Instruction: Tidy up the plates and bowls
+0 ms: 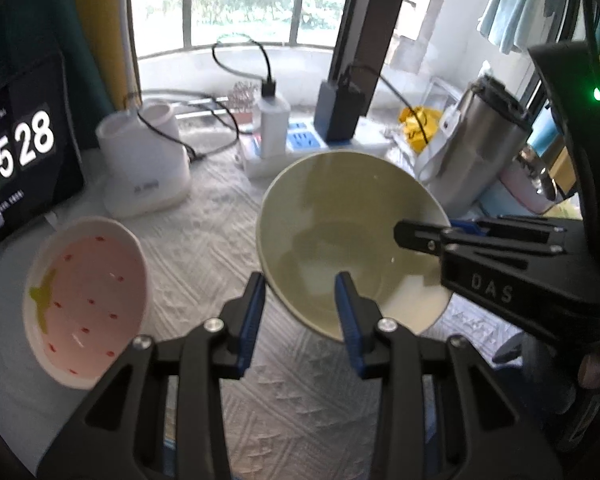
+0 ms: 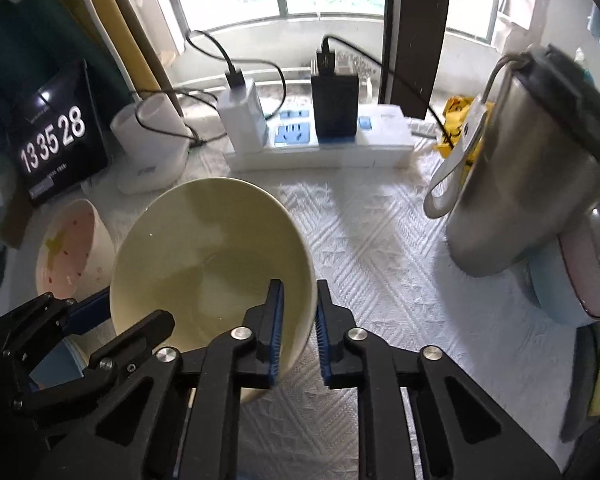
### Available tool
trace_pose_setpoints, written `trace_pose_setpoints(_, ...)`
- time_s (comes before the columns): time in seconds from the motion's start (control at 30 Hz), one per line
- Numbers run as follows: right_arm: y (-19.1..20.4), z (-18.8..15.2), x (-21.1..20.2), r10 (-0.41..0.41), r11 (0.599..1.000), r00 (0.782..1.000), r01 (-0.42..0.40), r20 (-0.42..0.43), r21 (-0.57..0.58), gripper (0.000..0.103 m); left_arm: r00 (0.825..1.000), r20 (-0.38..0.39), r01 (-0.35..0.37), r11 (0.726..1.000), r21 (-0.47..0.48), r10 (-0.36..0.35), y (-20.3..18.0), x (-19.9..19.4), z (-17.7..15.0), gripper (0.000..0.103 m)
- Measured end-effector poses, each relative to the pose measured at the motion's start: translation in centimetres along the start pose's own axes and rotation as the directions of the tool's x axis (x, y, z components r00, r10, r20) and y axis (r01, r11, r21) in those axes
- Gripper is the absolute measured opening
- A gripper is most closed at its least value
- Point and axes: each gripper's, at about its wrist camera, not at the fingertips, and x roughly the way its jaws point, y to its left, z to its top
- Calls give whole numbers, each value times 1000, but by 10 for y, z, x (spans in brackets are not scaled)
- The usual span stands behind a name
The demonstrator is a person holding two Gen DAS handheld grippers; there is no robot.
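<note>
A pale green bowl (image 1: 340, 220) (image 2: 208, 252) hangs tilted over the white cloth. My left gripper (image 1: 300, 280) (image 2: 138, 308) is shut on its near-left rim, with one blue pad outside the wall and the other inside. My right gripper (image 2: 298, 286) (image 1: 428, 229) is shut on the opposite rim, the wall pinched between its pads. A pink bowl (image 1: 88, 300) (image 2: 68, 252) with red dots and a yellow-green leaf mark sits on the cloth to the left, apart from both grippers. A blue dish (image 2: 56, 372) lies partly hidden under the left gripper.
A steel tumbler (image 2: 520, 184) (image 1: 480, 140) stands at the right, with pink and blue ware (image 2: 572, 280) beside it. At the back are a power strip (image 2: 320, 148) with chargers and cables, a white holder (image 1: 144, 168) and a clock display (image 2: 56, 140).
</note>
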Motion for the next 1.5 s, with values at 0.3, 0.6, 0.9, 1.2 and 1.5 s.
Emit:
trace_pose_setpoints(0.3, 12, -3, -40, 3, 1000, 996, -1, 95, -17, 15, 996, 89, 2, 1000, 9, -3, -2, -38, 4, 37)
trace_pose_setpoints(0.6, 18, -22, -84, -5, 1000, 987, 7, 159, -7, 15, 989, 149, 11, 1000, 28, -15, -12, -78, -8, 37)
trace_pose_setpoints(0.9, 32, -43, -123, -10, 1000, 979, 12, 204, -10, 15, 979, 204, 8, 999, 44, -16, -19, -121, -23, 37)
trace_pose_setpoints(1.2, 39, -64, -146, -10, 1000, 975, 10, 224, -2, 15, 975, 221, 12, 998, 55, -24, -28, -147, -38, 37)
trace_pose_setpoints(1.5, 38, -88, -163, -18, 1000, 973, 16, 231, 12, 15, 976, 215, 18, 997, 77, -35, -39, -161, -57, 37)
